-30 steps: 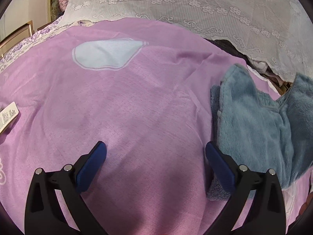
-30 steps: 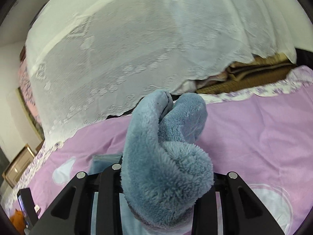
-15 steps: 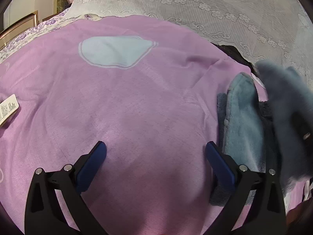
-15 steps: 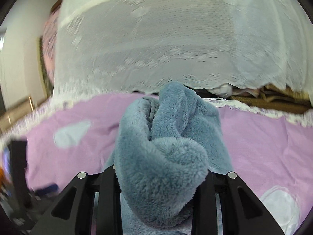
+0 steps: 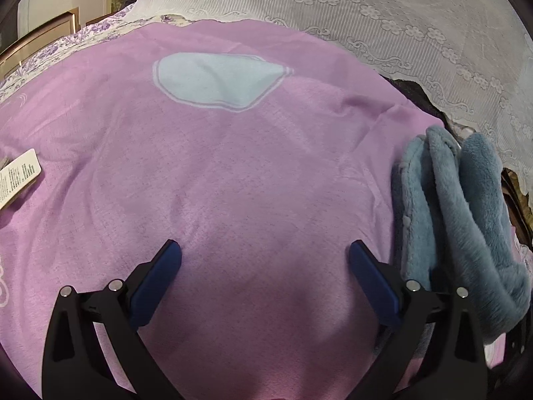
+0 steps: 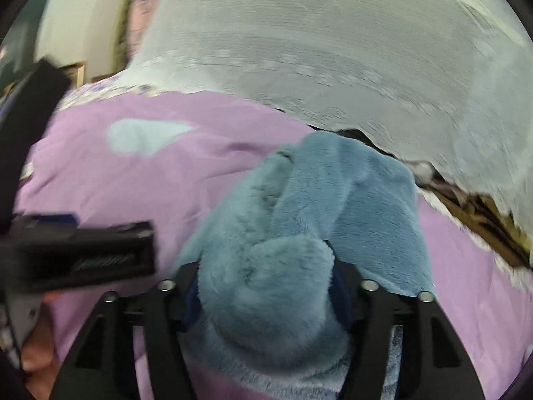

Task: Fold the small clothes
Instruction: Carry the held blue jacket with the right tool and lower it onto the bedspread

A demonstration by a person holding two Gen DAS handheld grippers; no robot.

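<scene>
Seen from the left wrist camera, the left tongs are spread wide with nothing between their blue pads, poised above a pink bedspread that carries a pale blue oval patch. A fluffy blue garment lies bunched in thick folds at the right edge of the spread, just beside the right-hand pad, its far end reaching toward the white lace cover draped behind. A white printed label sits at the left edge of the bedspread, and a wooden frame shows at upper left. From the right wrist camera, blurred by motion, the right tongs are closed around a fat roll of the same fluffy blue garment, which fills the gap between the fingers and spills forward onto the pink bedspread. The left tongs appear here as a dark, smeared block at the left, close to the garment but apart from it, with the white lace cover beyond and folded brown fabric under its right-hand hem.
</scene>
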